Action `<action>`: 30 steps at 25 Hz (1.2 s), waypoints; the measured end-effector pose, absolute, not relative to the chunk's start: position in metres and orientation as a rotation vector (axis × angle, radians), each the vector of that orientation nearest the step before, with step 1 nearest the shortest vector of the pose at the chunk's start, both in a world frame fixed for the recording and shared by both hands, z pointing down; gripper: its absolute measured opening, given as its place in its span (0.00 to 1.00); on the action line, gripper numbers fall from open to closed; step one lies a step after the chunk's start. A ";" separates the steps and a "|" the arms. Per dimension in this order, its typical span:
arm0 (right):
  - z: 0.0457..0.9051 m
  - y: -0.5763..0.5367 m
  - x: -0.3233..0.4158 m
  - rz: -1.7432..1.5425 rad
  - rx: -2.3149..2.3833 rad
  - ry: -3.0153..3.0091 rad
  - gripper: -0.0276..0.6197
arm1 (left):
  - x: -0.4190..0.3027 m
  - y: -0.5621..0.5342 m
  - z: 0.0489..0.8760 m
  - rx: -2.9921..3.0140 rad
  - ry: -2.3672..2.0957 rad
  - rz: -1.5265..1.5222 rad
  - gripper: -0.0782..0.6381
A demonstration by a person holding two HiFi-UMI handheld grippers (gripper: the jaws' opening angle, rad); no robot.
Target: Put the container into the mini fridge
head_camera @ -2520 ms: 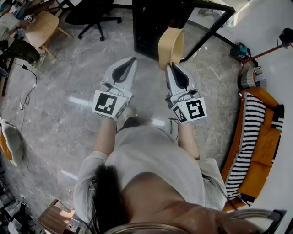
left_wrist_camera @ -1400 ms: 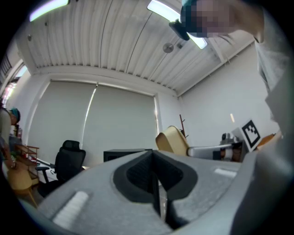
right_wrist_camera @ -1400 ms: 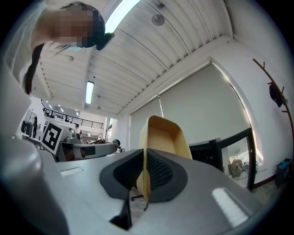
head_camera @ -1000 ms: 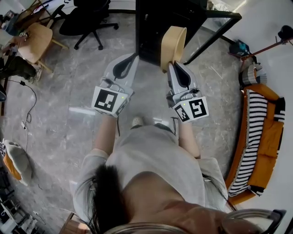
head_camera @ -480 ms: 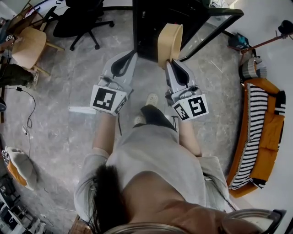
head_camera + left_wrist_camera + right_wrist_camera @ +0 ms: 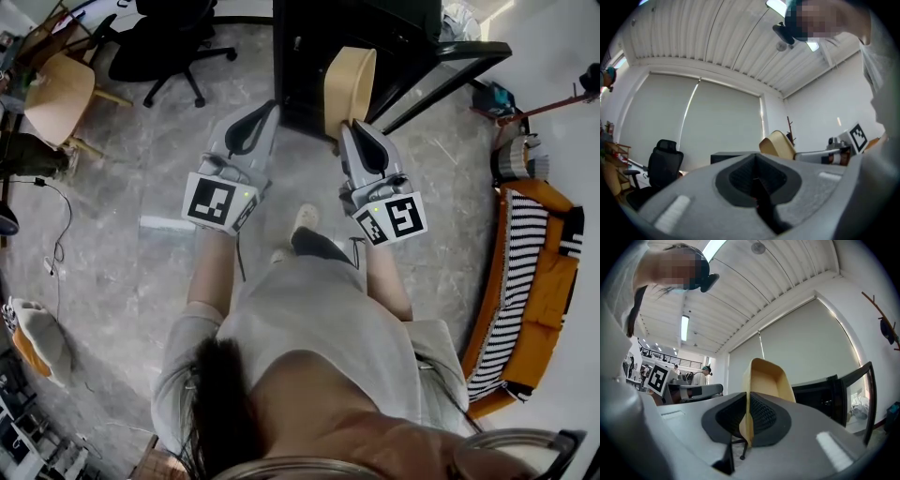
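Observation:
A tan container [image 6: 349, 82] stands on edge in my right gripper [image 6: 358, 133], which is shut on its rim; the same container [image 6: 765, 380] rises from between the dark pads in the right gripper view. It hangs in front of the black mini fridge [image 6: 309, 47], whose door [image 6: 441, 80] swings open to the right. My left gripper [image 6: 255, 127] is held beside it to the left, shut with nothing in it. In the left gripper view the container [image 6: 778, 144] and fridge top [image 6: 729, 156] show beyond the closed pads.
A black office chair [image 6: 173, 37] and a wooden chair [image 6: 61, 94] stand at the upper left on the marble floor. An orange and striped sofa [image 6: 525, 281] lines the right side. A cable [image 6: 52, 216] trails at left. A coat stand [image 6: 553, 98] is upper right.
Over the last seconds I walked closer to the fridge; both grippers and the container now reach its front. The person's feet stepped forward.

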State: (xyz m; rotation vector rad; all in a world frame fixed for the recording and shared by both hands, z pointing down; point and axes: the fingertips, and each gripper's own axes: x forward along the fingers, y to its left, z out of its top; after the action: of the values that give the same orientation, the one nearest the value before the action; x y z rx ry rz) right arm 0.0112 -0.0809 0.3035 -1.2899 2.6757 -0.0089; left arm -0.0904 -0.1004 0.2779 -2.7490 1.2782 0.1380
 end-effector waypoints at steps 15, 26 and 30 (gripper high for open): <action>0.322 -0.184 0.046 0.000 -1.184 2.792 0.07 | -0.041 -0.201 0.284 -2.719 1.314 0.118 0.11; 0.361 -0.228 0.047 0.021 -1.179 2.958 0.07 | -0.033 -0.240 0.302 -2.747 1.327 0.064 0.11; 0.379 -0.247 0.042 0.035 -1.190 3.038 0.07 | -0.034 -0.258 0.309 -2.770 1.319 0.053 0.11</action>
State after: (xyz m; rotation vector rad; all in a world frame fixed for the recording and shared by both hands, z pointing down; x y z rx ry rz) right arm 0.0423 -0.2470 0.3787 -1.1904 3.0380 0.0352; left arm -0.0340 -0.2579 0.3091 -2.7701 1.3185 0.0531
